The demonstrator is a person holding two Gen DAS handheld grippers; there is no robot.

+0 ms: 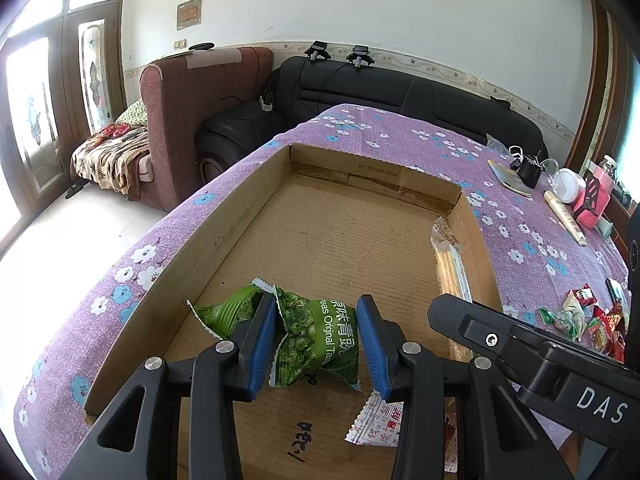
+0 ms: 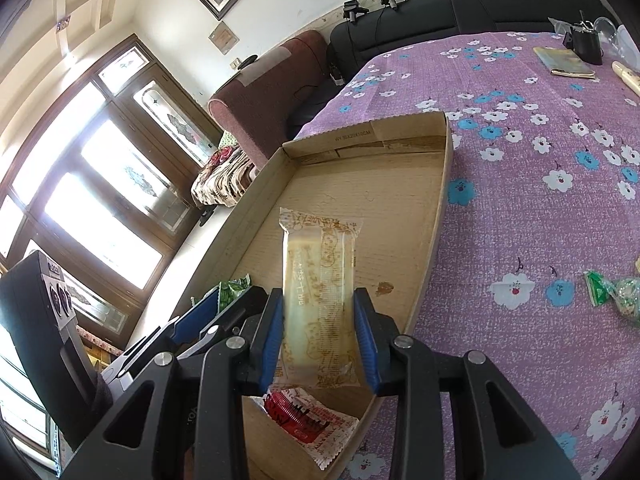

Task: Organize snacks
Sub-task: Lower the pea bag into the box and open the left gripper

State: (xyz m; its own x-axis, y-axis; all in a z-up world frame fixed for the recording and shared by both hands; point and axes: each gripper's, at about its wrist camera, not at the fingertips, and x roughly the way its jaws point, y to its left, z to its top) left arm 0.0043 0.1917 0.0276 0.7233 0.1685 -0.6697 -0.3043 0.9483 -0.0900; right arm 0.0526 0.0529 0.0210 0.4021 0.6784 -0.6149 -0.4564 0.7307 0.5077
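An open cardboard box (image 1: 256,216) lies on the purple flowered tablecloth; it also shows in the right wrist view (image 2: 440,184). My left gripper (image 1: 317,340) is inside the box, its blue pads around a green pea packet (image 1: 316,340) that rests on the box floor; a second green packet (image 1: 230,312) lies just left. My right gripper (image 2: 320,340) is shut on a long pale wafer packet (image 2: 320,300) over the box's right side; the packet also shows in the left wrist view (image 1: 450,268). A red-and-white packet (image 2: 312,420) lies in the box below it.
Loose wrapped snacks (image 1: 584,320) lie on the cloth right of the box, and green candies (image 2: 612,292) in the right wrist view. A booklet (image 1: 510,178), a black item, a white jar (image 1: 570,186) and a pink box stand at the table's far right. Sofas lie beyond.
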